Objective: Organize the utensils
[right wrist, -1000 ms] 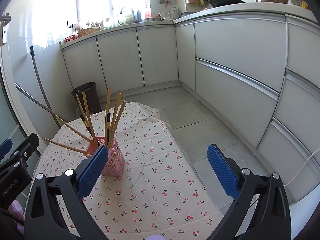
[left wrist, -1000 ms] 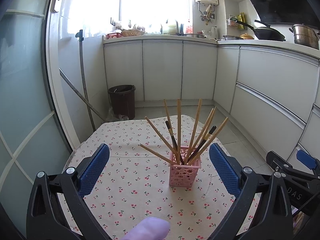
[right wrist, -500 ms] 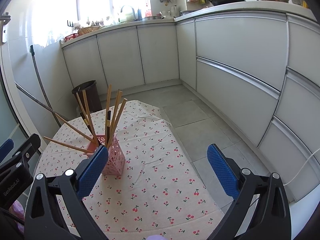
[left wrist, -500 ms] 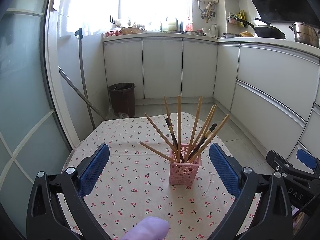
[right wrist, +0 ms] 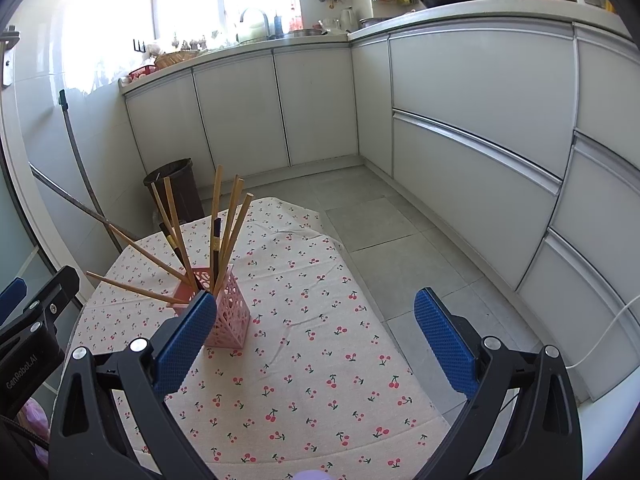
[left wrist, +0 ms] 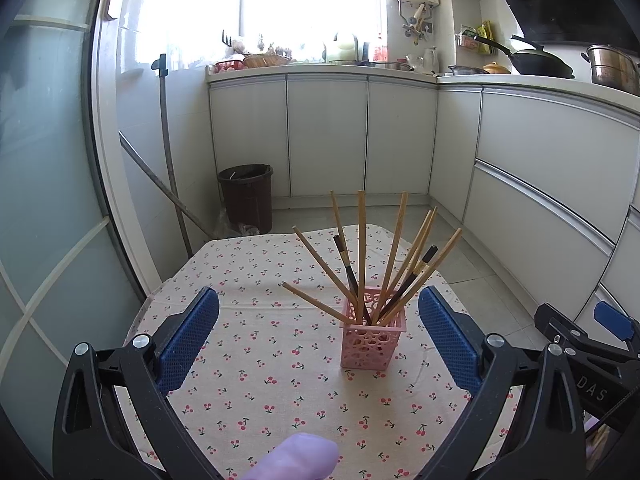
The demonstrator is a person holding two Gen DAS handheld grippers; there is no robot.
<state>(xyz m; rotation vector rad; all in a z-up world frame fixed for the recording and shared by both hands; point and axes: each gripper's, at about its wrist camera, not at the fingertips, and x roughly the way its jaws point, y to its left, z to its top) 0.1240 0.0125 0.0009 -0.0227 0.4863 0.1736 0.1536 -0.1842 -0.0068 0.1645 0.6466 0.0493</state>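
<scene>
Both my claws, left gripper [left wrist: 319, 334] and right gripper [right wrist: 316, 336], gape wide, empty. Chopsticks [left wrist: 362, 256] all stand splayed in the pink holder [left wrist: 374, 342] mid-tablecloth [left wrist: 256, 360]. Sorting looks finished, probably; next I would simply withdraw.

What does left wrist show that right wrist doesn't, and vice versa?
Only the left wrist view: the left gripper seen head-on, open and empty, a frosted glass door at left, and a purple gloved fingertip at the bottom edge.

Only the right wrist view: the right gripper head-on, open and empty, and a white cable on the floor at right.

Both: the pink holder full of chopsticks standing on the cherry tablecloth, the brown bin, the white cabinets, and the wok on the counter.
</scene>
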